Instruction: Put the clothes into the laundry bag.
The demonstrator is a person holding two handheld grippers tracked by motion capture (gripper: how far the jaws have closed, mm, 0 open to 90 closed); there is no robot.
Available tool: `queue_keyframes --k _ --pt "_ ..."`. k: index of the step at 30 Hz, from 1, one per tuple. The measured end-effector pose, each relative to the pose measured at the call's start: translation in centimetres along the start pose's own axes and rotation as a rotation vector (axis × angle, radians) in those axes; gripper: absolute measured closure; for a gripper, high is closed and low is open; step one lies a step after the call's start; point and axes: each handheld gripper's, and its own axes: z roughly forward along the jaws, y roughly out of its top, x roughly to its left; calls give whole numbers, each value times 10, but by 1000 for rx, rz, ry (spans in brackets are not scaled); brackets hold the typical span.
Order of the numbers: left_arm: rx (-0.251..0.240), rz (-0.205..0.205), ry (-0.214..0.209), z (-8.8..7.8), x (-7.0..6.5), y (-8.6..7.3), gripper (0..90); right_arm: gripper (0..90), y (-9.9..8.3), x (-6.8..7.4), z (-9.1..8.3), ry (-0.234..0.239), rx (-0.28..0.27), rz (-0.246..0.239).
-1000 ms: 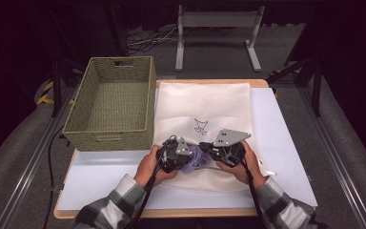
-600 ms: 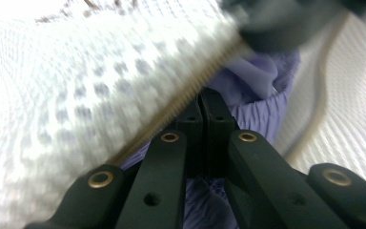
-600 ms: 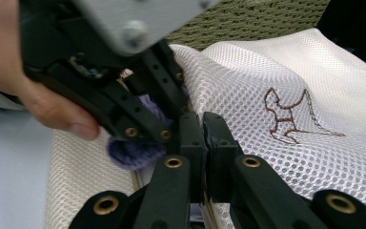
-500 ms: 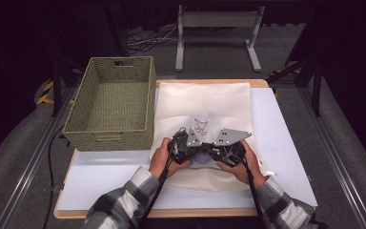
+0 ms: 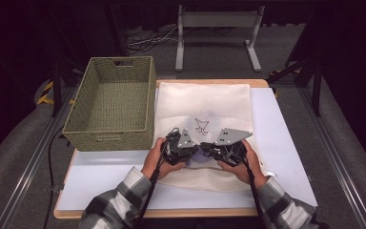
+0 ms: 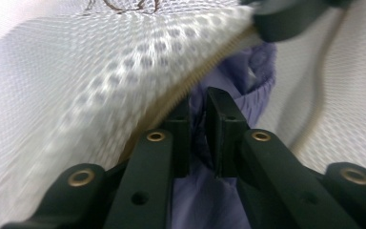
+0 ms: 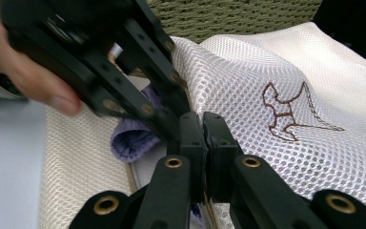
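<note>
A white mesh bag [image 5: 205, 102] with a stitched brown figure lies flat on the table. My right gripper [image 5: 205, 150] [image 7: 202, 119] is shut on the bag's zip edge [image 6: 209, 67] and holds the upper layer lifted. My left gripper [image 5: 195, 152] [image 6: 198, 102] reaches into that opening, tip to tip with the right one. Lavender cloth [image 6: 252, 81] [image 7: 133, 140] lies inside the mouth and runs between the left jaws. Those jaws have just been opening and stand slightly apart, no longer pinching the cloth. In the right gripper view the left gripper [image 7: 169, 121] crosses in from the upper left.
A green woven basket [image 5: 109, 102] stands at the table's left, its near wall close to the left hand [image 5: 155, 160]. The pale table top [image 5: 286, 143] shows bare to the right of the bag. A metal stand [image 5: 217, 28] sits on the floor beyond the far edge.
The left gripper has edged right toward the right gripper and into the bag's mouth. Less lavender cloth shows between the two grippers. The right gripper has kept still.
</note>
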Motion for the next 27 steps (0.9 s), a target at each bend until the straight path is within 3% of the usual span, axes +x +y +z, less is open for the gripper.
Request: queue_keyframes --k 6,8,11,16,19,21,24,27 --pt "-42 20 -27 -25 -6 -7 724 880 1 0 -2 -15 -8 -7" --pt "-28 50 -27 -33 -10 -12 740 880 1 0 -3 -25 -20 -7" --pt "-18 34 -35 -36 -11 -19 710 880 1 0 -4 -30 -30 -5" --pt "54 0 -46 -27 -8 -32 574 880 2 0 -5 -29 -32 -6" --pt "69 -6 -8 -22 -6 -34 473 880 2 1 -5 -28 -30 -7" --pt "73 -40 -37 -18 -4 -34 408 879 2 2 -5 -27 -26 -11" --pt "120 -36 -47 -13 -6 -33 327 879 2 3 -4 -23 -23 -14" --pt "142 -21 -32 -9 -10 -29 307 879 2 4 -4 -22 -21 -16"
